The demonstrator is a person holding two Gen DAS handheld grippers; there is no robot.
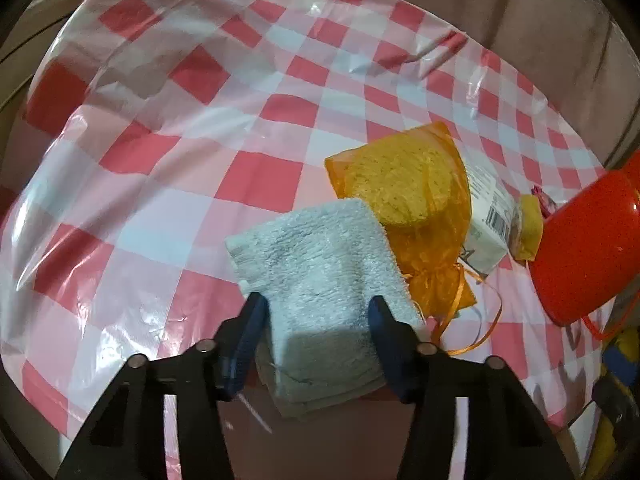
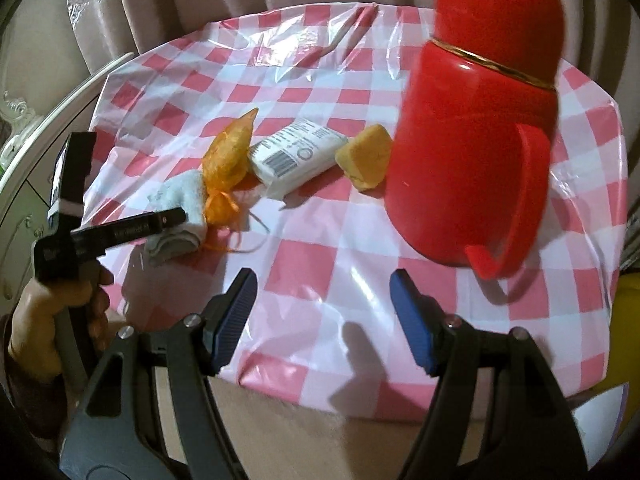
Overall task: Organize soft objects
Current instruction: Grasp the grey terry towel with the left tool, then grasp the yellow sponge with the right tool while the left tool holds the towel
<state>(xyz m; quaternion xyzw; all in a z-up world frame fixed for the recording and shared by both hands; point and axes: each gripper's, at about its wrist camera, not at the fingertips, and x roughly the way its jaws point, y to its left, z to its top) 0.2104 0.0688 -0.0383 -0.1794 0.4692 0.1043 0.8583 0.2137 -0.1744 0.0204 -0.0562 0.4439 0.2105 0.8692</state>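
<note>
Left wrist view: a folded pale-blue towel, fluffy and several layers thick, sits between the fingers of the left gripper. The jaws stand at middling width, one on each side of the towel; whether the blue pads actually press it cannot be told. Just ahead and to the right, touching the towel's far corner, lies an orange mesh pouch with a yellow sponge inside and ribbon ties trailing. Further right come a white wrapped packet, a small yellow sponge and a red jug.

Right wrist view: the right gripper hangs wide apart and empty over the checkered tablecloth. The towel lies ahead to its left, under the left gripper. The pouch, packet and sponge lie ahead; the jug stands ahead right.
</note>
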